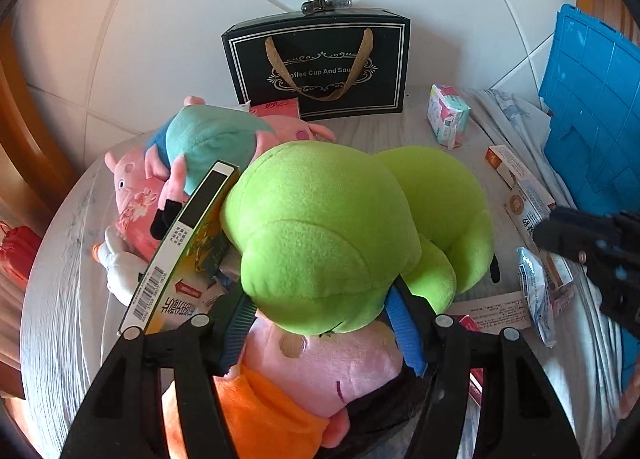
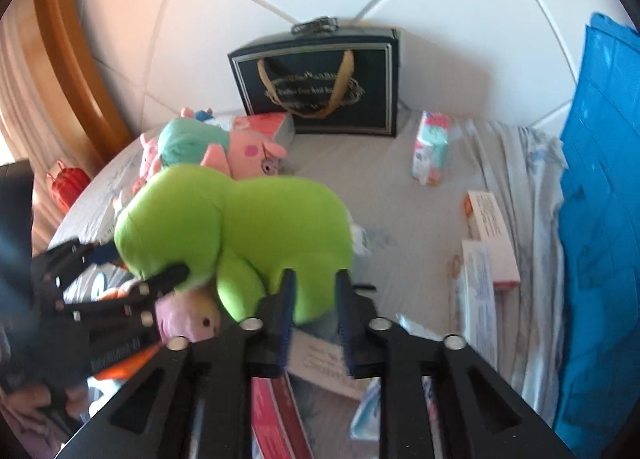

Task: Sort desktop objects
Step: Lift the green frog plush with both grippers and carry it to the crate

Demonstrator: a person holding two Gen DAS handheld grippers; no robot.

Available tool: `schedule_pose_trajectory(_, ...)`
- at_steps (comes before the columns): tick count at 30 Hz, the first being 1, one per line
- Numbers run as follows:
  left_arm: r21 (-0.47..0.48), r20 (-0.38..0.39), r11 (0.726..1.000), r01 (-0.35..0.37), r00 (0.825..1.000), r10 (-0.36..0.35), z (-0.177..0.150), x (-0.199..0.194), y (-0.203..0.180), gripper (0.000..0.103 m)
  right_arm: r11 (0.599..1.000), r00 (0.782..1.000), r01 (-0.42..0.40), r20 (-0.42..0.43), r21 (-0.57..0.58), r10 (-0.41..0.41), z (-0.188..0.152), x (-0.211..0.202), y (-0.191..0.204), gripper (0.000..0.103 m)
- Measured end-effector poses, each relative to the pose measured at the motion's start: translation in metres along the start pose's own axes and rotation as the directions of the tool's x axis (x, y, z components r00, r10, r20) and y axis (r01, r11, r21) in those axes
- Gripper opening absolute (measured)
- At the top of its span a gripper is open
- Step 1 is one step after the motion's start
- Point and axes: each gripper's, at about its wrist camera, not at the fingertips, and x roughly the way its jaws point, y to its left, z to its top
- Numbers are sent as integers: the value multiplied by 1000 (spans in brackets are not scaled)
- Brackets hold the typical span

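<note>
Two grippers on one toy, both clamped. L gripper is closed on the plush where the green hood meets the pink head; blue pads dent the fabric on both sides. R gripper is pinched on a lower green lobe of the same plush, jaws fairly narrow, fabric bunched between the pads. In my R view the L gripper comes in from the left edge, at the hood/head seam.

Handling, my judgement: plush is light, soft, very compressible, not fragile, not slippery. Fleece gives, so a shallow pinch could slide off a lobe; better hold is deep on the neck seam or a limb, where stuffing bunches. Weight should be no issue; flop and swing are.

Position: plush looks clear of the table, held between both tools, above centre-left of the top. Can't tell if any part still touches the pile beneath.

Outward: leaning box w/ barcode just left of the plush, touching or nearly. Pink pig toys behind-left. Black gift bag upright at the wall. Tissue pack and cartons to the right; blue crate at the far right edge.
</note>
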Motion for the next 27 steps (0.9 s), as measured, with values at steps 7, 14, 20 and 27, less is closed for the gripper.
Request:
schedule_pose_trajectory(7,-37,31,997,63,998,-62,59,6,2,64,997,987,-52,-152,64,61,-14,46,-14,64)
schedule_pose_trajectory(14,-50,117,996,78,991,-72,128,21,10,70,993,991,-83,-97,83,91,50,93,-24,64)
schedule_pose_trajectory(20,-69,203,997,23,979,-9,149,12,35,79,989,999,-34,-7,141,35,134,128,-52,75)
schedule_pose_trajectory(27,50,74,998,-33,997,29,135,63,18,79,973,994,-104,-19,205,110,116,135,-64,102)
